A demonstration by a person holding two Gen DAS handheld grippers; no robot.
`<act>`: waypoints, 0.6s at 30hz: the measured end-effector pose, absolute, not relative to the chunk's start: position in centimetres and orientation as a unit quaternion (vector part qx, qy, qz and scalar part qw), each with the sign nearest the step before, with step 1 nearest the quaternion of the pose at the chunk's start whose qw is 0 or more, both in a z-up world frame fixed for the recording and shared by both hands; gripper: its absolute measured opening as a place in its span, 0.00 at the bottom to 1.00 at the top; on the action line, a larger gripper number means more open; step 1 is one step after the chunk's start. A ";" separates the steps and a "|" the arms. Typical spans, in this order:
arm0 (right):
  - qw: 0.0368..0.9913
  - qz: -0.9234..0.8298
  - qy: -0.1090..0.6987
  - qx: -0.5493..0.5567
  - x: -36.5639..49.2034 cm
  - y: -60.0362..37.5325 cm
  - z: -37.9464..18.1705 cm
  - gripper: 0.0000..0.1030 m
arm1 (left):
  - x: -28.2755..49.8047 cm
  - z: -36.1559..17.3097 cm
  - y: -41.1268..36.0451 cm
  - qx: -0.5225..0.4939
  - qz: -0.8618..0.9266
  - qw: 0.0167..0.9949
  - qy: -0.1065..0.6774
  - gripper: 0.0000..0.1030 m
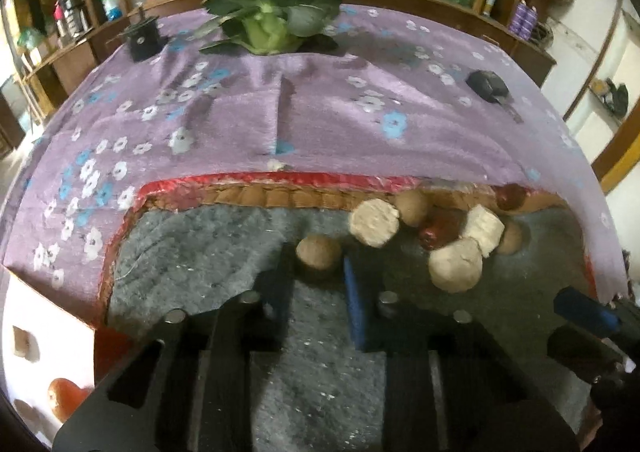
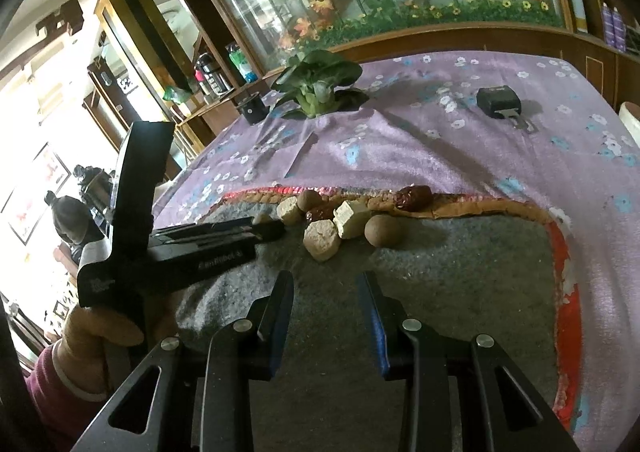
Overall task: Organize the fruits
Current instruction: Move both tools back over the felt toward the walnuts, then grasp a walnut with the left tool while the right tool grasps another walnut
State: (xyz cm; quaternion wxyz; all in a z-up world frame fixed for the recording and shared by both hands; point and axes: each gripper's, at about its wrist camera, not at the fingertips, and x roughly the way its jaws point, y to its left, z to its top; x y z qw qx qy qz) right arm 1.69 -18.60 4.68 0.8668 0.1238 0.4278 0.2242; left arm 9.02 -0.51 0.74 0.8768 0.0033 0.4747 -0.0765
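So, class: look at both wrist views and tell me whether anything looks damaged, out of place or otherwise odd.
The tray's red rim is flaking, with pale patches showing through at its right side. A bok choy sits alone on the floral tablecloth, far from the fruit pile. A black buckle also lies on the cloth.

- The left tongs (image 1: pixel 318 272) sit at the lower middle of the left wrist view, fingers parted around a small round brown fruit (image 1: pixel 319 250).
- The right tongs (image 2: pixel 326 316) fill the lower middle of the right wrist view, blue-padded fingers (image 2: pixel 376 332) spread, nothing between them.
- In that view, the left hand (image 2: pixel 104 336) grips its handle at lower left.
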 end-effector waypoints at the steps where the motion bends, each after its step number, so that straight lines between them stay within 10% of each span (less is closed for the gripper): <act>1: 0.867 0.225 0.428 0.124 1.7 -18.6 4.7 0.32 | 9.0 0.7 -0.3 -0.005 -0.079 0.876 0.475 0.21; 18: 0.869 0.190 0.457 0.011 6.3 -17.6 3.4 0.32 | 4.6 3.1 -0.5 -0.006 -0.063 0.886 0.459 0.21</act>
